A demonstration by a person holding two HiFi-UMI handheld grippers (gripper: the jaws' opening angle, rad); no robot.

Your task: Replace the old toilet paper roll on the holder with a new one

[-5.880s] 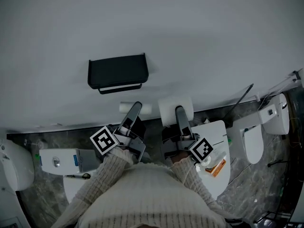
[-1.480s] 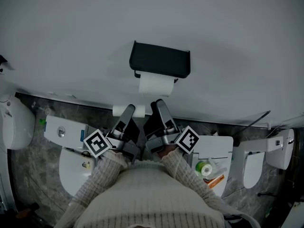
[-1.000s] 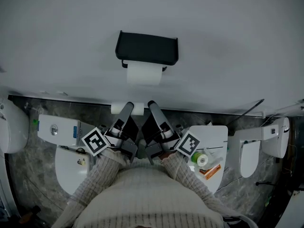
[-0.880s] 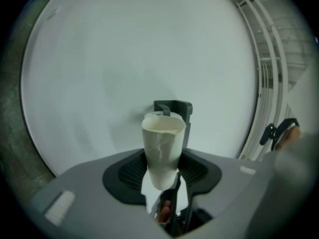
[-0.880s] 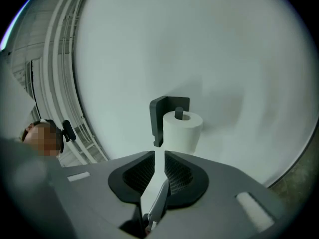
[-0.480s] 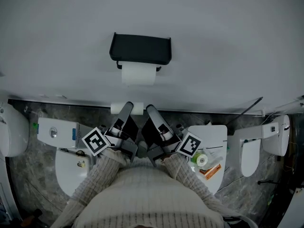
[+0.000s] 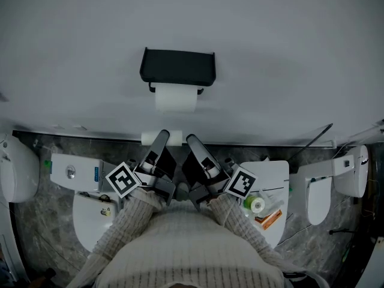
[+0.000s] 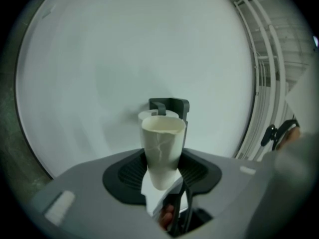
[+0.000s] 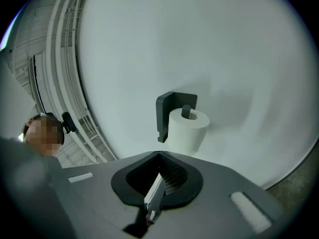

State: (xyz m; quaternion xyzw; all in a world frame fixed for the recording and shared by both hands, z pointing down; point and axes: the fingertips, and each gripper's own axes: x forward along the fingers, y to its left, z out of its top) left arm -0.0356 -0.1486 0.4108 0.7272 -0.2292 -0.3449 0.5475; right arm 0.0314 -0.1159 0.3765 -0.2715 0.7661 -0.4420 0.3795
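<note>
A pale grey wall (image 7: 282,47) fills most of the head view, above a strip of dark marbled floor (image 7: 42,233) with white toilets (image 7: 90,215) to either side. The black holder (image 7: 177,66) is fixed to the wall, and a full white roll (image 7: 176,99) hangs on its bar just under the shelf. In the right gripper view the bar's end shows in the roll's core.

The person stands facing the holder in cream knit sleeves (image 7: 123,221). Both grippers are raised side by side below the roll, near it but apart from it.

The left gripper (image 7: 162,135) is closed on the tube (image 7: 147,138), the bare cardboard core. In the head view the tube lies crosswise in the jaws, with an end sticking out on each side. In the left gripper view the tube stands between the ribbed pads (image 8: 129,171), its open rim towards the wall and a crease down its side. A white paper scrap (image 8: 152,190) clings to its near end, and the holder and roll sit straight beyond it.

The right gripper (image 7: 192,140) has its jaws pressed together with nothing between them. It points towards the wall just right of the tube.
</note>
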